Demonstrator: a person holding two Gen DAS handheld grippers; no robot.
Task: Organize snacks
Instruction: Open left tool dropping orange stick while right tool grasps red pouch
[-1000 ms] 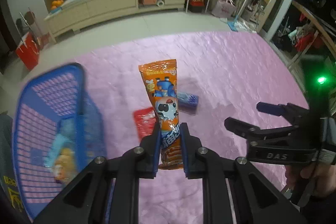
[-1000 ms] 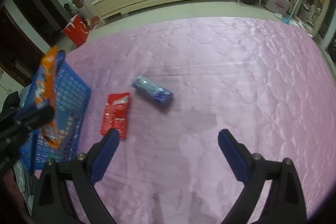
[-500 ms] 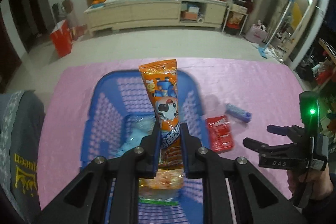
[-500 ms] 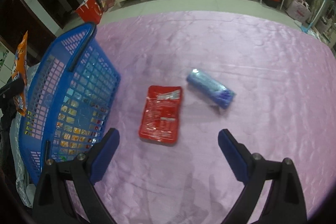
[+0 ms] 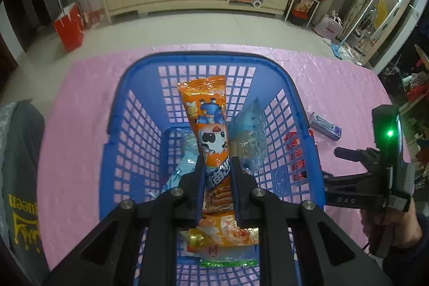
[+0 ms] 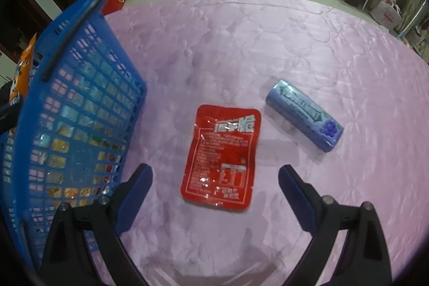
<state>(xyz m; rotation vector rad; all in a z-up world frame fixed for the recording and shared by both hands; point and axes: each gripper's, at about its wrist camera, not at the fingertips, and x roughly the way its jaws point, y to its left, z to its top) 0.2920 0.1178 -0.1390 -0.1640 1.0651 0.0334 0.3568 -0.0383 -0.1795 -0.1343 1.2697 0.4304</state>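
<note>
Holding tall orange plastic snack pouch (image 5: pixel 211 136) clamped in left gripper (image 5: pixel 216 178) above blue lattice plastic basket (image 5: pixel 134 109) for drop-in, right gripper (image 6: pixel 214 173) jaws apart straddling flat red foil packet (image 6: pixel 222 154), likely next pick.

One blue basket (image 5: pixel 292 98), one orange snack packet (image 5: pixel 207 119), one red pouch (image 6: pixel 221 154), one gum pack (image 6: pixel 304 115), two grippers (image 5: pixel 215 181) (image 6: pixel 214 178)

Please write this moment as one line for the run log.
left tongs: shut on orange snack packet, over blue basket | right tongs: open, above red packet
</note>
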